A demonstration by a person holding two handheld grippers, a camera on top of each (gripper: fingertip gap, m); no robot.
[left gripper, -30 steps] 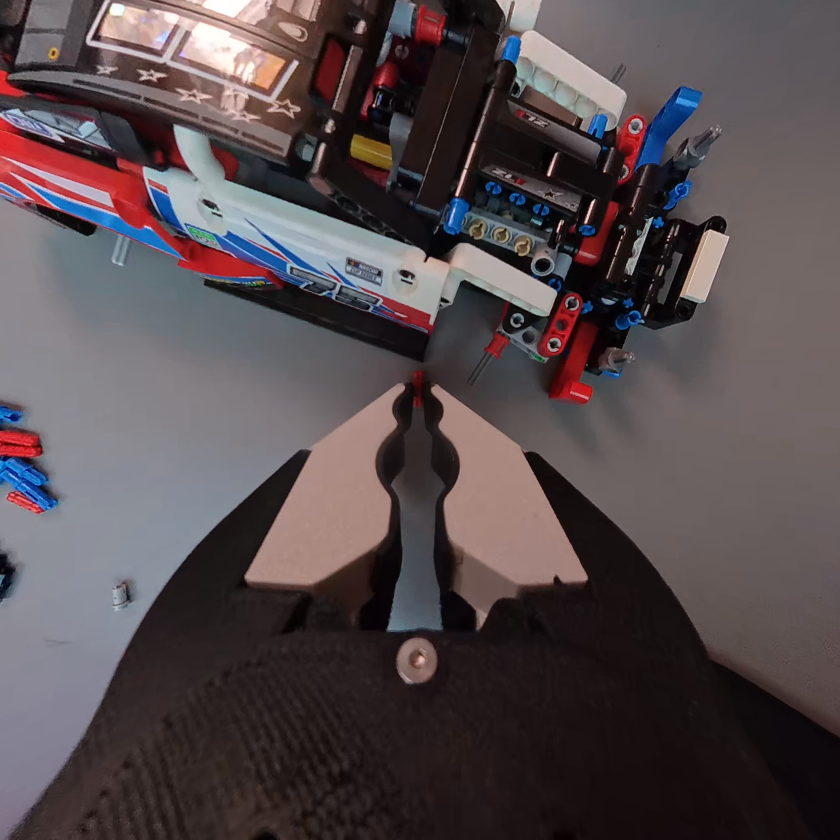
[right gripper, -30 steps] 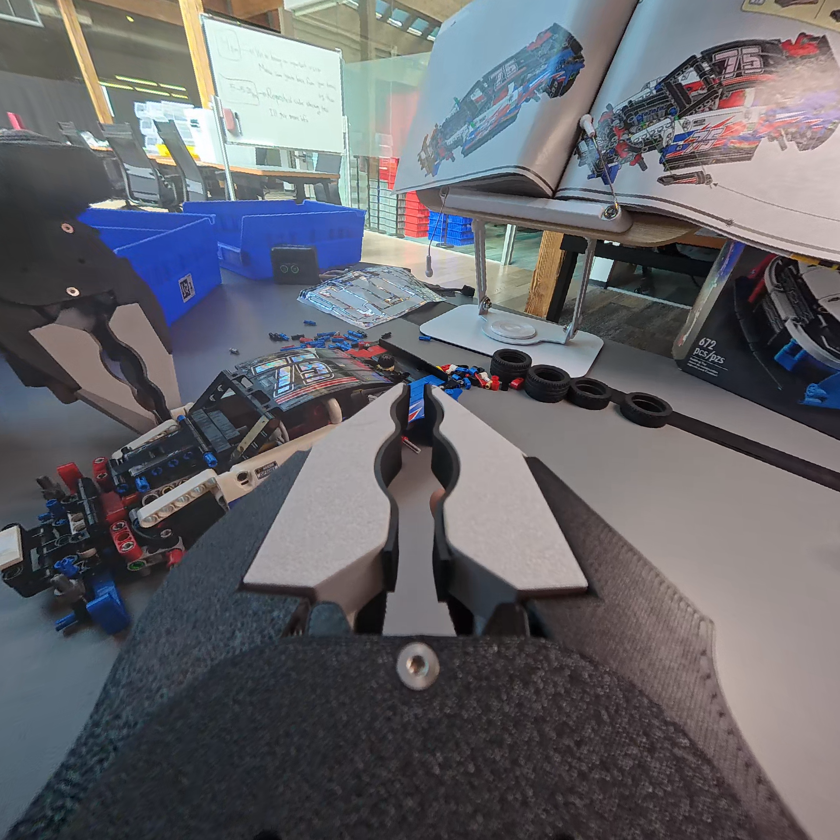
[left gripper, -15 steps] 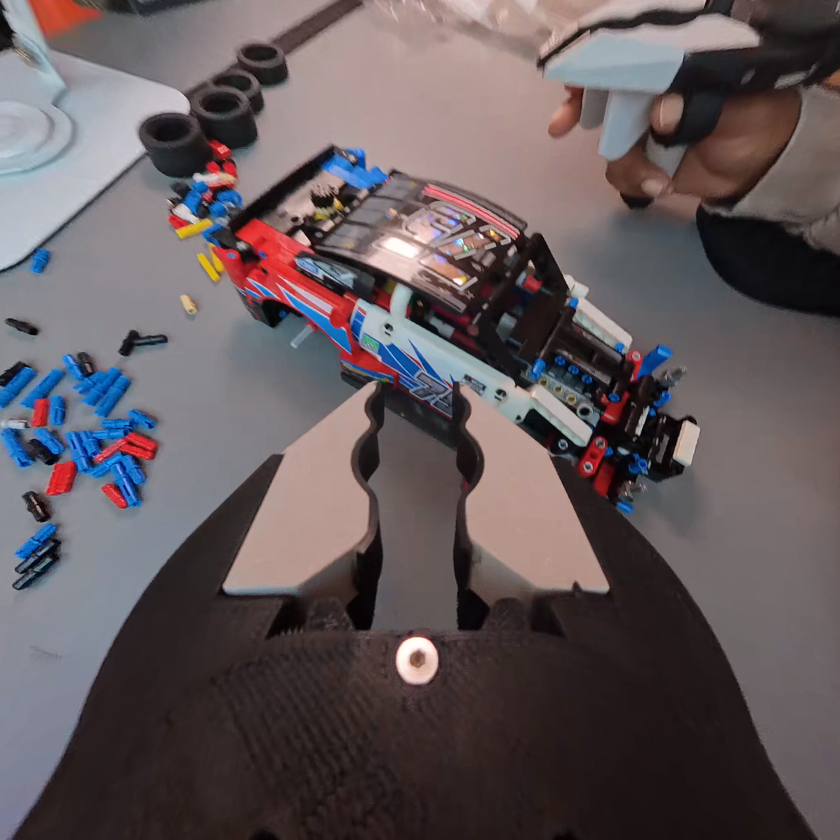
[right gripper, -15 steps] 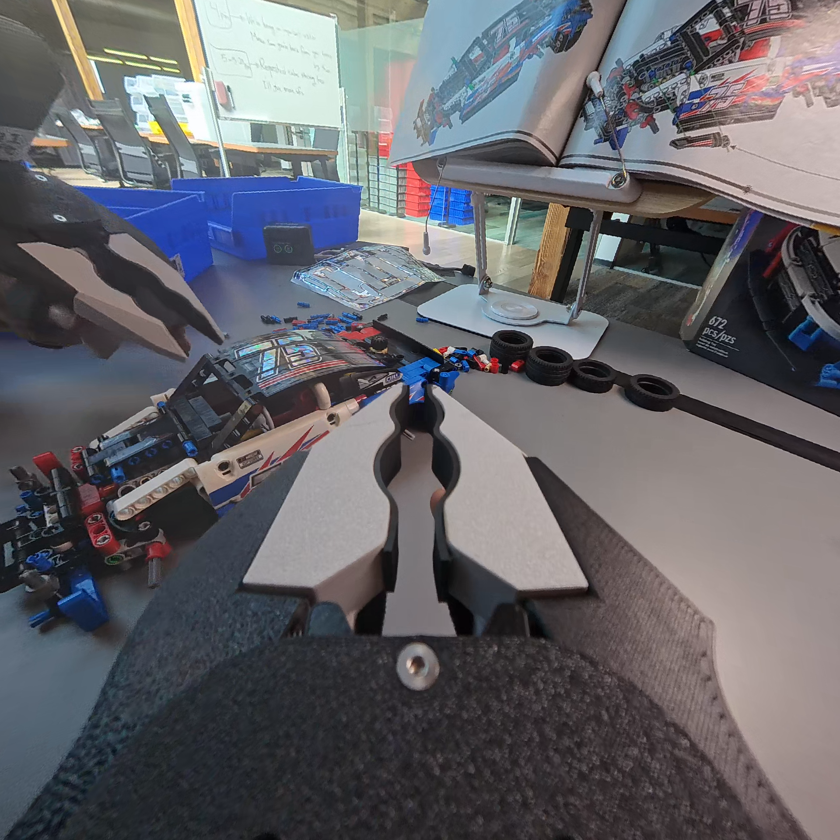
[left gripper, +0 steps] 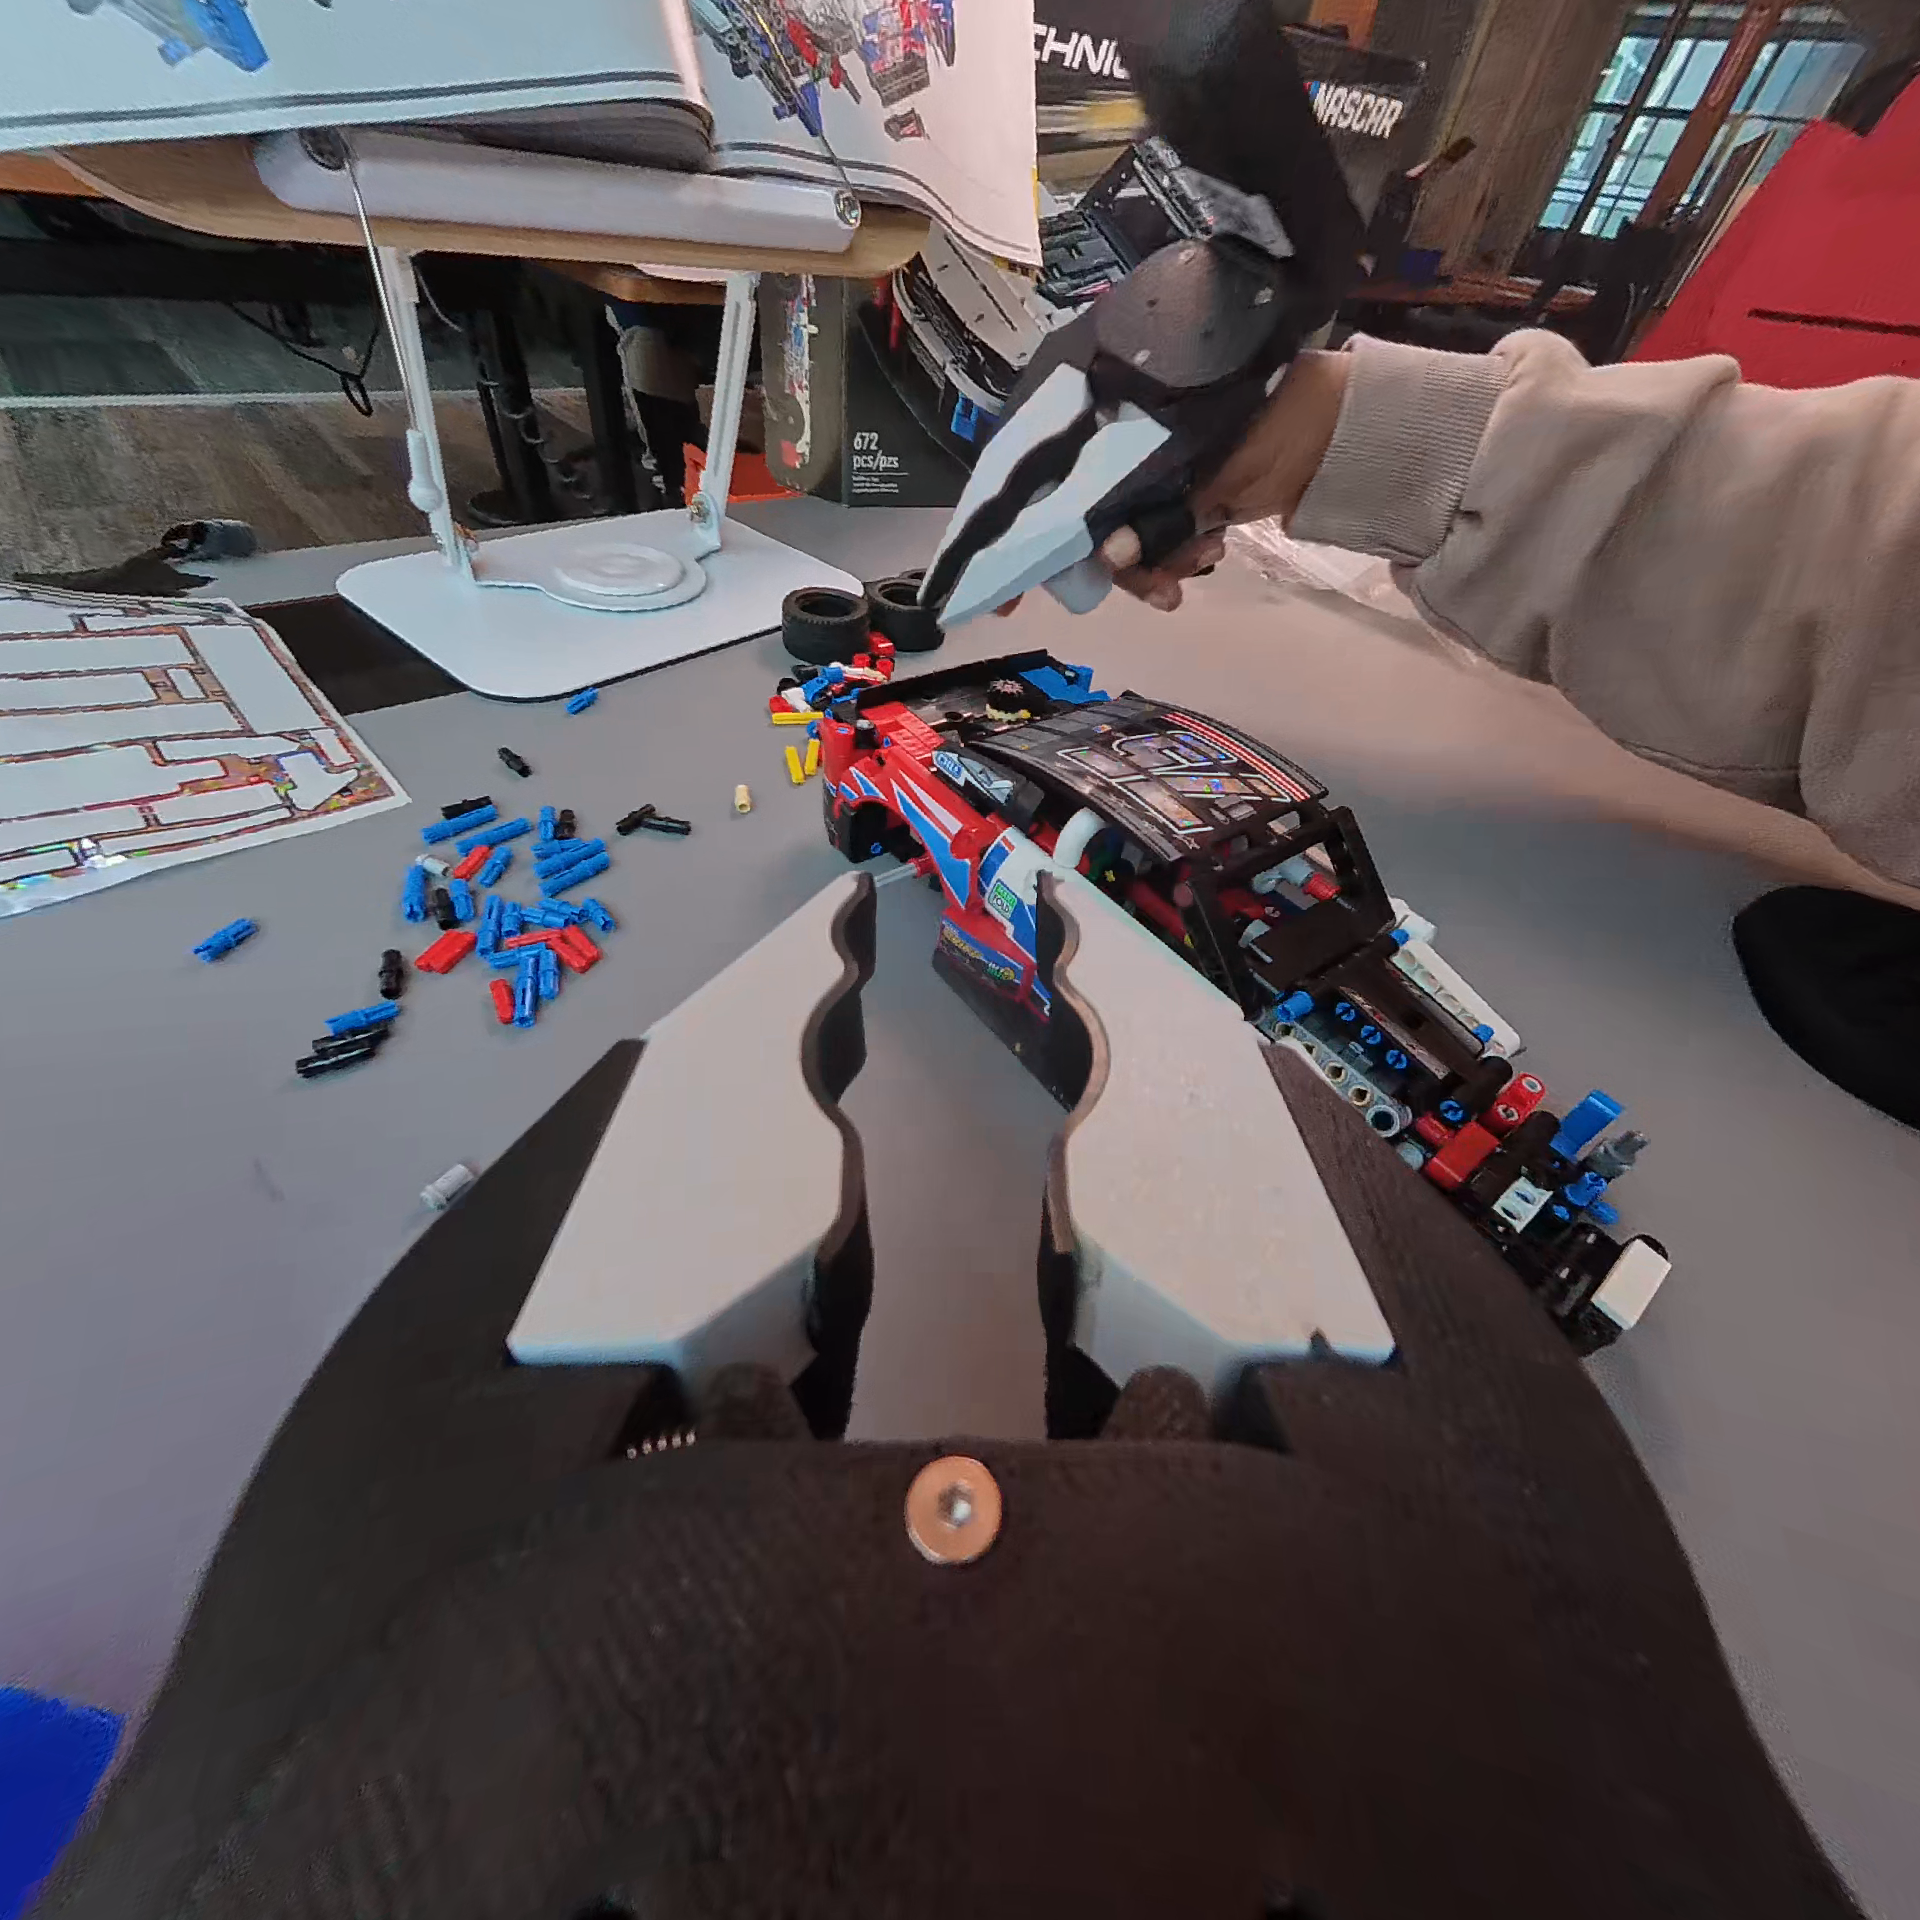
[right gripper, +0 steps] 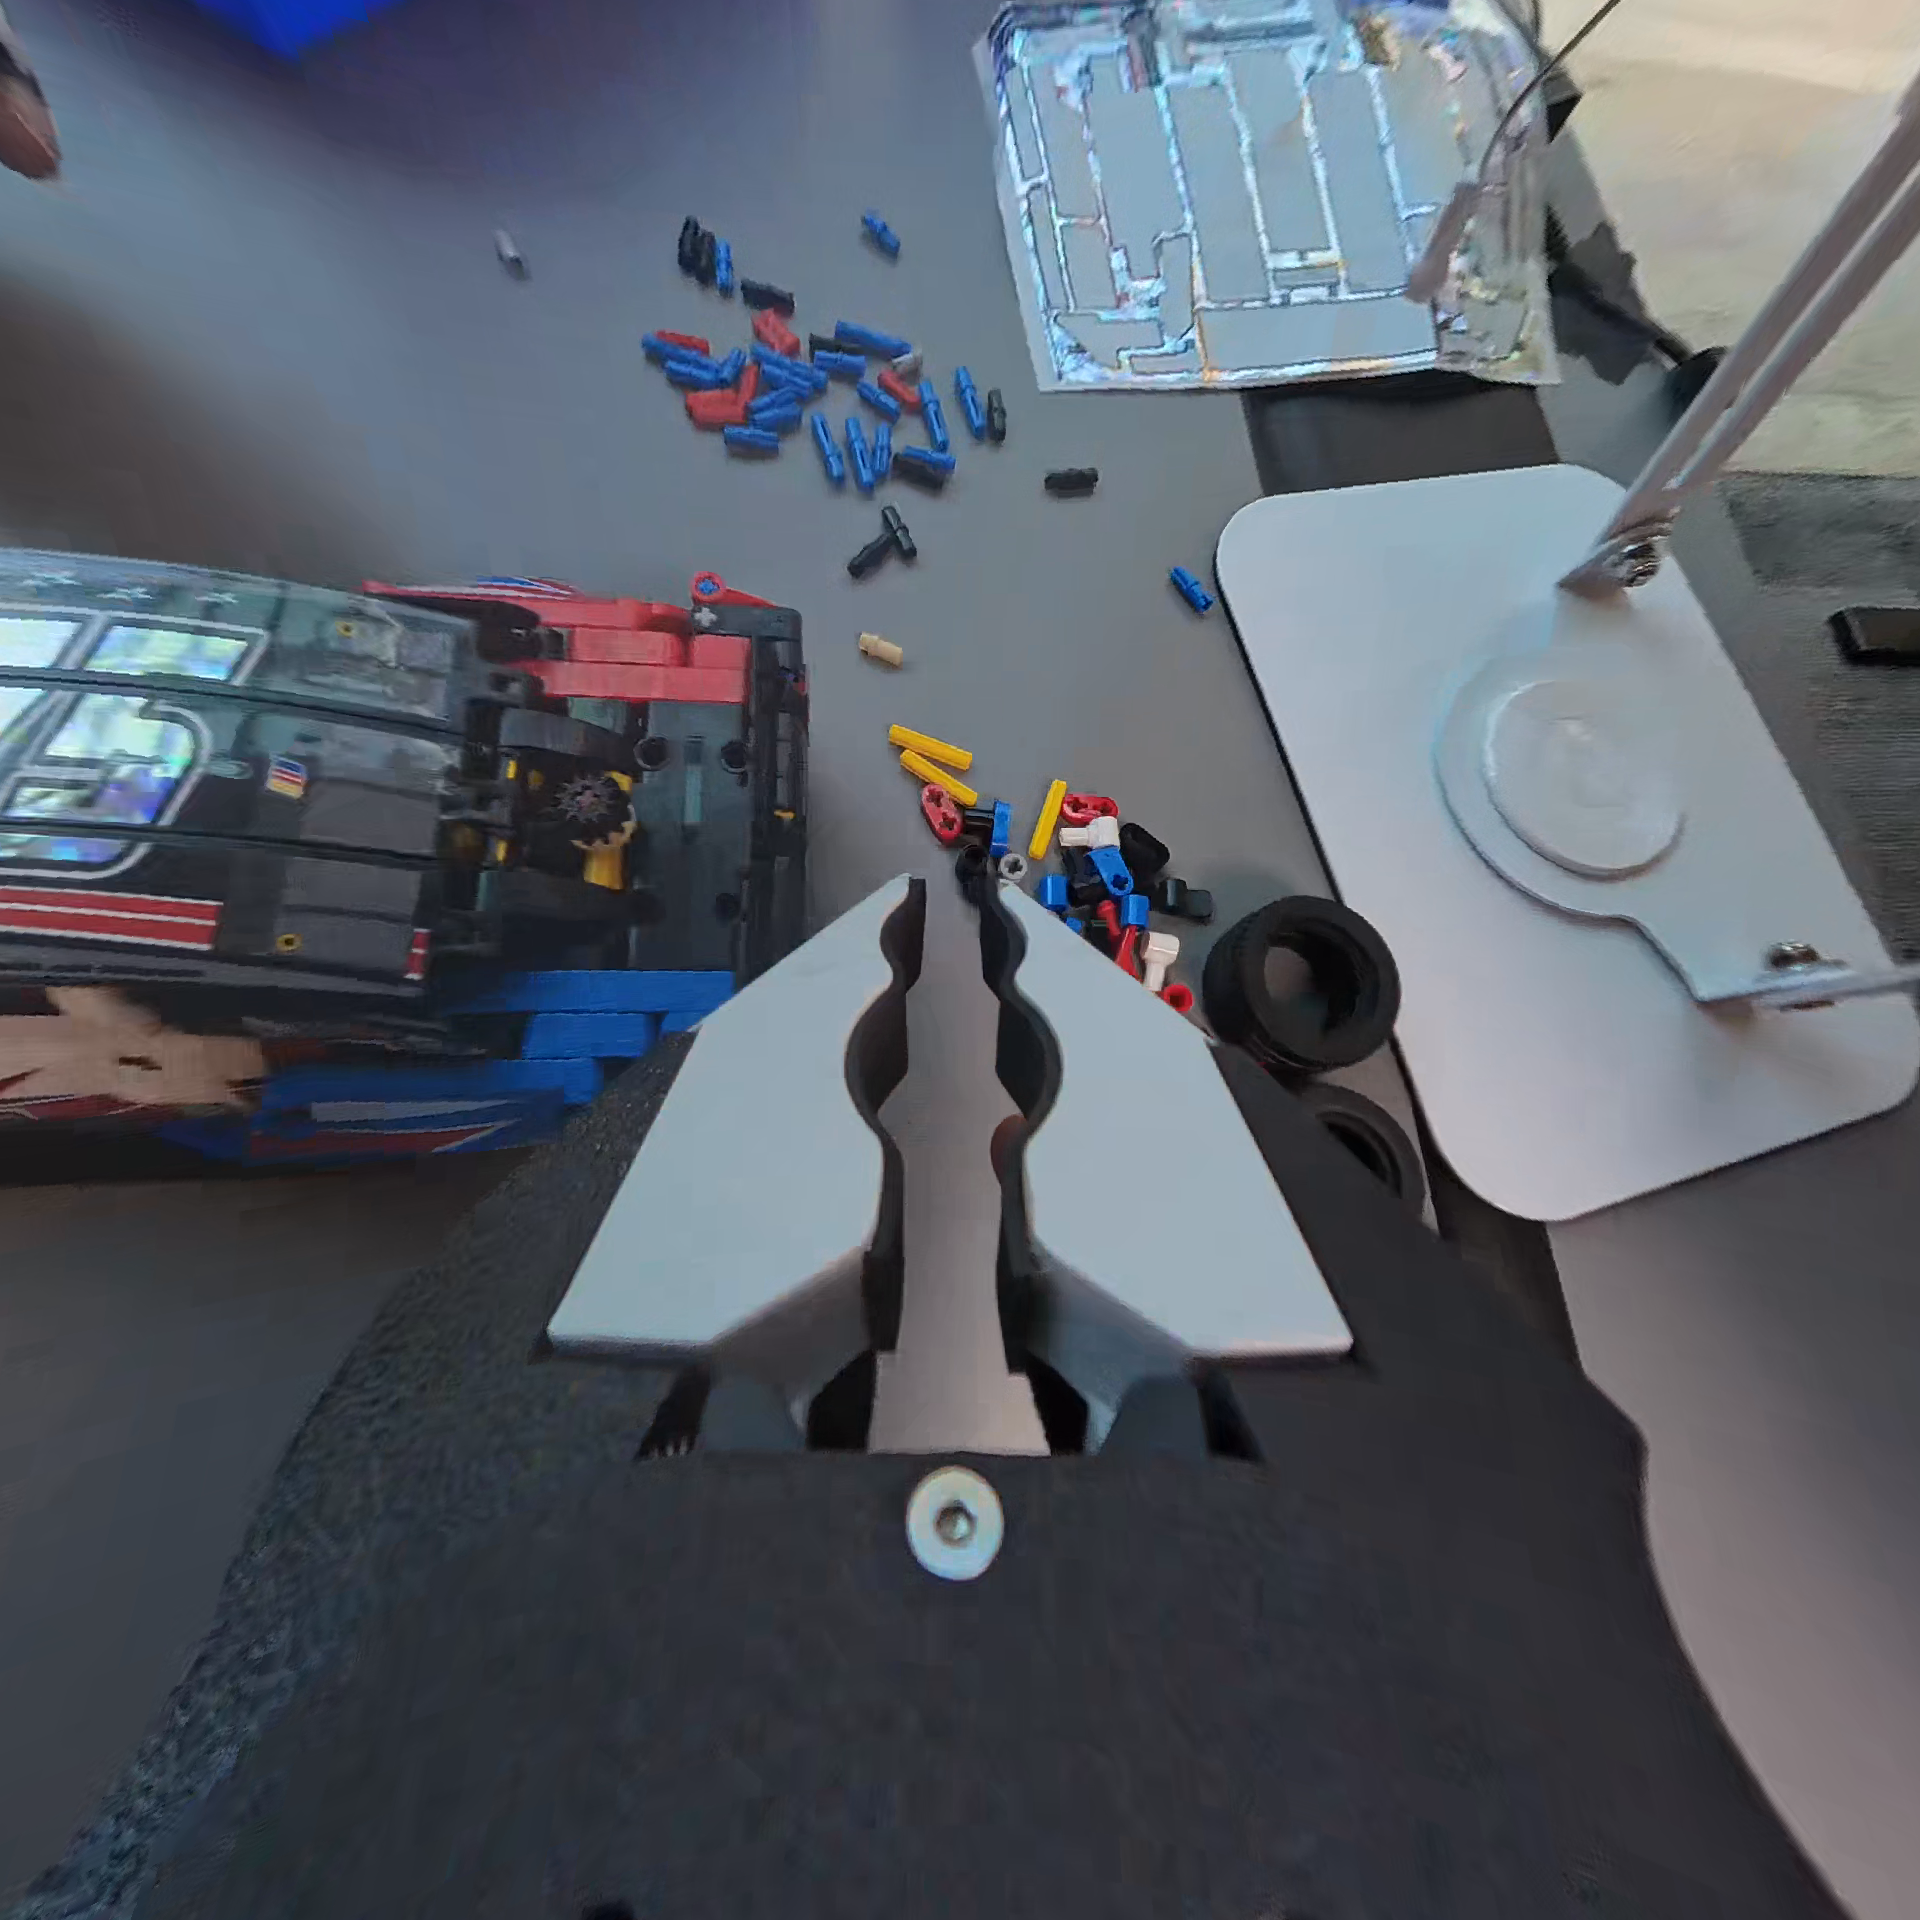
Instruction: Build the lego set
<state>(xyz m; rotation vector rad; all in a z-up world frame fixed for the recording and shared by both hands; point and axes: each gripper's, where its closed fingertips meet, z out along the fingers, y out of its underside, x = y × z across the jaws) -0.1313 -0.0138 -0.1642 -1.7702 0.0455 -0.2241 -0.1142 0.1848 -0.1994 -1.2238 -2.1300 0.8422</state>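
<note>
The partly built red, white, blue and black Lego race car (left gripper: 1143, 862) lies on the grey table, its bare front frame toward the lower right. My left gripper (left gripper: 953, 888) is open and empty, held back from the car's side. My right gripper (right gripper: 953, 888) points down at a small pile of mixed parts (right gripper: 1081, 862) just behind the car's rear (right gripper: 644, 790). Its jaws stand a narrow gap apart with nothing between them. It also shows in the left wrist view (left gripper: 940, 613), held in a hand above the tyres (left gripper: 826, 618).
A scatter of blue, red and black pins (left gripper: 509, 894) lies left of the car, also in the right wrist view (right gripper: 821, 395). A sticker sheet (right gripper: 1247, 187), the white book stand base (right gripper: 1558, 831) and black tyres (right gripper: 1299, 982) lie around. A sleeved arm (left gripper: 1610, 540) reaches over the table. Tip to tip, the grippers are about 20 centimeters apart. The white book stand base (right gripper: 1558, 831) lies some 20 centimeters from my right tips, 35 centimeters from my left tips.
My left gripper let go of a small red pin at the car's front, opened and drew back and up. My right gripper moved from beside the car to the parts pile and tipped down.
</note>
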